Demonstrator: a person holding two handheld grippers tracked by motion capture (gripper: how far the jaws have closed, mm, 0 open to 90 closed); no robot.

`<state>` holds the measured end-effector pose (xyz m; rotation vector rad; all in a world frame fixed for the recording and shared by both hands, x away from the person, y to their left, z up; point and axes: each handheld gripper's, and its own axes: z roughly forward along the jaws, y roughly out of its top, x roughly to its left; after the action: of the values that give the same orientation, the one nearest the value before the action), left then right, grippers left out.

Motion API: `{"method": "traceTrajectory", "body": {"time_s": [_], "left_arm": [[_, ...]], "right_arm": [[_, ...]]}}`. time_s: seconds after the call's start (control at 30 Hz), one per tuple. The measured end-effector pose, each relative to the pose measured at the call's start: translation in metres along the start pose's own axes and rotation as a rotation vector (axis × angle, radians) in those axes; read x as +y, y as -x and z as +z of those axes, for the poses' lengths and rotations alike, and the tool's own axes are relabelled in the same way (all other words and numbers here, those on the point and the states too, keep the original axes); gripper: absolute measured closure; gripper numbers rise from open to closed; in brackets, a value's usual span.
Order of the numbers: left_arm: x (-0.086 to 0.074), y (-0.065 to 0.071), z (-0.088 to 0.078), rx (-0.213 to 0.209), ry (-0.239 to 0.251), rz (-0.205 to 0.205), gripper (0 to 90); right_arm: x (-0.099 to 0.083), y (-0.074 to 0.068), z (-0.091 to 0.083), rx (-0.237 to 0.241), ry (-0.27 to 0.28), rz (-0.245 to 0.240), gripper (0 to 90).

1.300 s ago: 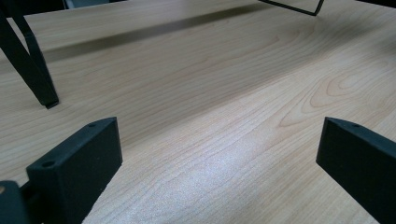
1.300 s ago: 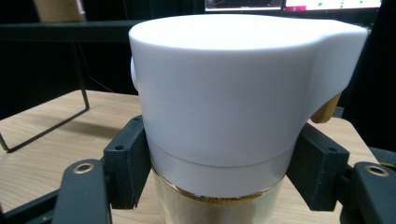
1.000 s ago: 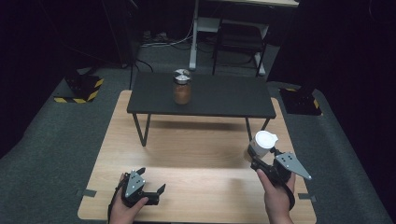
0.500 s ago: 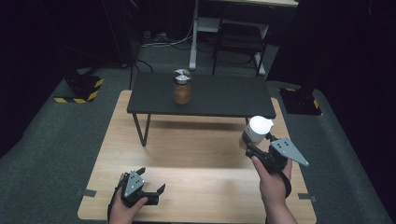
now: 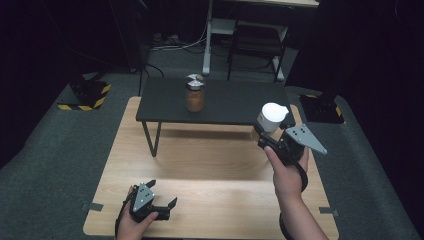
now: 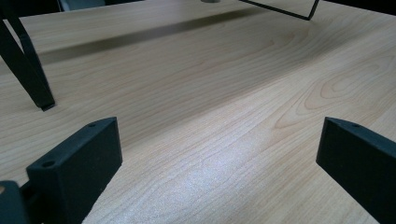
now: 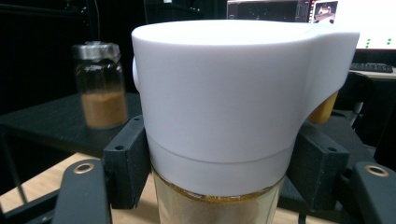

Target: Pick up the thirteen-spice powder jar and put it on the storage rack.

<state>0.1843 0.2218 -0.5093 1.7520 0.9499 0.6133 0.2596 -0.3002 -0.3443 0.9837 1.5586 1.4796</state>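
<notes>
- The right gripper (image 5: 270, 141) is clamped on a white-capped jar (image 5: 270, 119); in the right gripper view its two black jaws press against the glass on either side, just below the white cap (image 7: 224, 98).
- The jar in that grip holds a brownish-yellow powder, seen through the glass under the cap. It sits upright between the jaws.
- From the high view the right hand (image 5: 286, 172) holds this gripper up over the right part of the wooden table (image 5: 210, 200), at the near right corner of the low black stand (image 5: 225, 102). Whether the jar touches the stand, I cannot tell.
- The left gripper (image 5: 162, 202) rests low at the near left of the wooden table, its jaws standing wide apart with nothing between them; the left gripper view shows bare wood grain (image 6: 210, 140) in the gap.
- A second jar (image 5: 194, 93), with a metal lid and brown powder inside, stands upright on the black stand, well apart from both grippers. It also shows, blurred, at the left of the right gripper view (image 7: 99, 86).
- No label or brand can be read on either jar. The cap is plain white.
- A lit screen (image 7: 369, 23) glows at the upper right of the right gripper view; its writing is too small to read.
- Yellow-and-black striped markings (image 5: 90, 97) lie on the grey floor to the left.
</notes>
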Motion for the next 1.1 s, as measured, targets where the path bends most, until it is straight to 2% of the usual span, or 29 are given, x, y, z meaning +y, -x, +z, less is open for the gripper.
{"method": "traceTrajectory", "body": {"time_s": [0.4,0.43,0.83,1.1], "left_arm": [[-0.001,-0.001,-0.001,-0.004,0.003,-0.005,0.5],[-0.001,-0.001,-0.001,-0.005,0.004,-0.008,0.5],[-0.002,-0.003,-0.003,-0.009,0.006,-0.007,0.5],[-0.003,-0.004,-0.003,-0.012,0.009,-0.013,0.5]], "right_arm": [[0.022,-0.003,0.041,-0.019,-0.011,-0.020,30.7],[0.024,-0.003,0.049,-0.023,-0.017,-0.025,30.7],[0.034,-0.007,0.089,-0.048,-0.055,-0.027,30.7],[0.036,-0.008,0.109,-0.051,-0.068,-0.033,30.7]]}}
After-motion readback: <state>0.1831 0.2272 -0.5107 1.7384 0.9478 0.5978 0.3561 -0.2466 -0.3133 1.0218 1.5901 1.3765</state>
